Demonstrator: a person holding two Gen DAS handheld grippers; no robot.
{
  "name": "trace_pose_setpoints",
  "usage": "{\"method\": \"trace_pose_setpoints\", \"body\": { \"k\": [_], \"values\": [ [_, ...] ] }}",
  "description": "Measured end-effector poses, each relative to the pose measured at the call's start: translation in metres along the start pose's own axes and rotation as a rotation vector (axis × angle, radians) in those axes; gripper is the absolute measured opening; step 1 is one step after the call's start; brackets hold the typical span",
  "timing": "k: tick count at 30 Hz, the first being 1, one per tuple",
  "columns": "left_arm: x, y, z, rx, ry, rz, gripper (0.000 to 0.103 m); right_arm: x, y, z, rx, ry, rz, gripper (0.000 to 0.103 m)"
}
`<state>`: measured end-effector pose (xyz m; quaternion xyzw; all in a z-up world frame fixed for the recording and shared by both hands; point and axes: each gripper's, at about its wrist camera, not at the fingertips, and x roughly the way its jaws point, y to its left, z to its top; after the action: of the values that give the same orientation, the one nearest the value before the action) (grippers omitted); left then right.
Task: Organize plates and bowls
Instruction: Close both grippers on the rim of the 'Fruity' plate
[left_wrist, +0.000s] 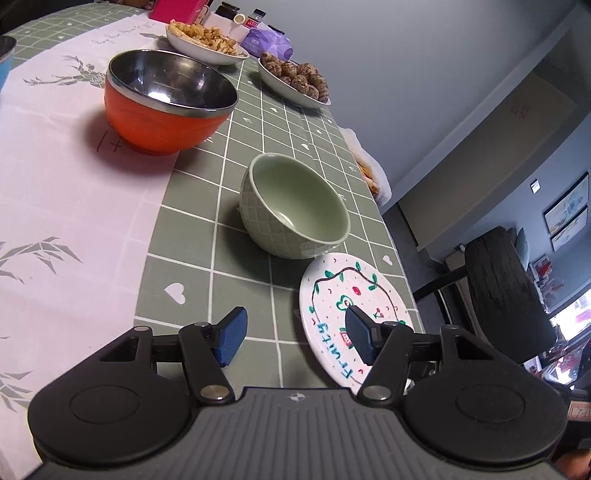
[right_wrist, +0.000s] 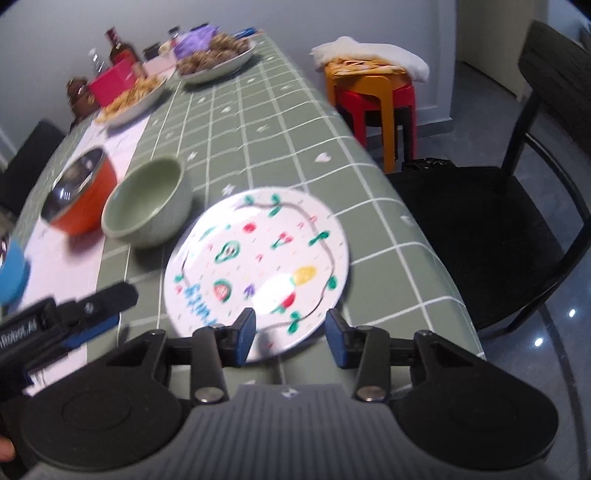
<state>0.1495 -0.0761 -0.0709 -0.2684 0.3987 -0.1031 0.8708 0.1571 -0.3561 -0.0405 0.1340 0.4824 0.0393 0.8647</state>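
Left wrist view first: my left gripper (left_wrist: 295, 338) stands wide apart, its blue pads (left_wrist: 232, 336) with nothing between them, hanging above the green checked tablecloth (left_wrist: 258, 122). One pad sits in front of the near part of the painted plate (left_wrist: 332, 295), but I cannot tell whether it touches the plate or only overlaps it in view. That plate lies flat near the table's edge, white with a vine ring, small fruits and blue lettering that runs along the rim nearest me. Just beyond it, close to its far rim, stands the pale green ceramic bowl (left_wrist: 295, 214), upright and mouth up. Farther off and to the left stands the orange bowl with a steel lining (left_wrist: 166, 99), also upright, partly on the white runner (left_wrist: 66, 184) with grey leaf prints. Two white dishes of food (left_wrist: 207, 40) sit at the far end. From the right wrist view, blurred, my right gripper (right_wrist: 291, 338) is parted to a moderate gap, and the near rim of the painted plate (right_wrist: 258, 251) shows in that gap. The pads do not appear to press on it, so I read this as no grip. The plate is round, so it has no long axis; its lettering (right_wrist: 197, 301) lies toward my left finger (right_wrist: 243, 332). The green bowl (right_wrist: 147, 203) and orange bowl (right_wrist: 79, 192) stand left of the plate, side by side. A black chair (right_wrist: 498, 229) waits beside the table.
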Motion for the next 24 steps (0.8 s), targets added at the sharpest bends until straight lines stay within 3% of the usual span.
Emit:
{"method": "trace_pose_setpoints", "body": {
  "k": [4, 6, 12, 14, 21, 24],
  "values": [
    [0.010, -0.003, 0.002, -0.020, -0.002, -0.015, 0.069, 0.002, -0.014, 0.010, 0.057, -0.032, -0.001, 0.042],
    [0.017, -0.005, 0.002, -0.008, 0.003, -0.013, 0.061, 0.004, -0.017, 0.012, 0.064, -0.042, 0.004, 0.041],
    [0.034, -0.005, 0.000, 0.002, 0.019, -0.017, 0.040, 0.016, -0.022, 0.019, 0.056, -0.052, 0.021, 0.027],
    [0.038, -0.005, 0.001, 0.005, 0.015, -0.019, 0.035, 0.018, -0.025, 0.021, 0.071, -0.048, 0.028, 0.027],
    [0.048, -0.008, 0.004, 0.004, 0.018, -0.027, 0.027, 0.024, -0.039, 0.026, 0.137, -0.033, 0.056, 0.020],
    [0.048, -0.011, 0.004, 0.023, 0.012, -0.011, 0.021, 0.030, -0.043, 0.028, 0.142, -0.036, 0.067, 0.011]
  ]
}}
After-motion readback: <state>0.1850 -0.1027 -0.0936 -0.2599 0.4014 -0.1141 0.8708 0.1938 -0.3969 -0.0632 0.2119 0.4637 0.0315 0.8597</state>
